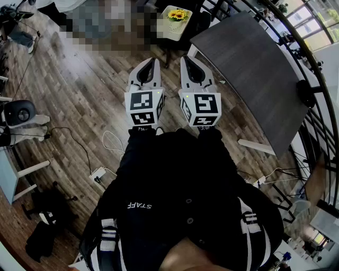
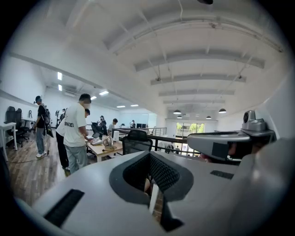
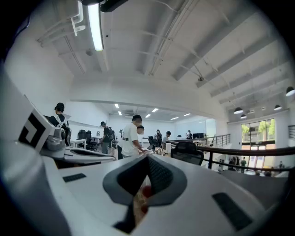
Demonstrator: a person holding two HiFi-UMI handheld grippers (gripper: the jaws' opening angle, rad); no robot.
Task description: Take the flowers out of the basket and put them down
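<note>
Yellow sunflowers (image 1: 178, 14) stand in a white basket (image 1: 175, 27) at the far end of the wooden floor, well ahead of both grippers. I hold my left gripper (image 1: 150, 63) and right gripper (image 1: 187, 60) side by side at chest height, and both point forward at the basket. Each pair of jaws is shut with nothing between them. In the left gripper view the left gripper (image 2: 151, 159) looks level across the room, and so does the right gripper (image 3: 148, 157) in its view. Neither gripper view shows the flowers.
A dark grey table (image 1: 249, 69) stands to the right of the basket, with a black railing (image 1: 310, 100) beyond it. Cables and a power strip (image 1: 98, 173) lie on the floor at left, near a black bag (image 1: 45, 211). People (image 2: 76, 133) stand at a desk (image 2: 103, 148) ahead.
</note>
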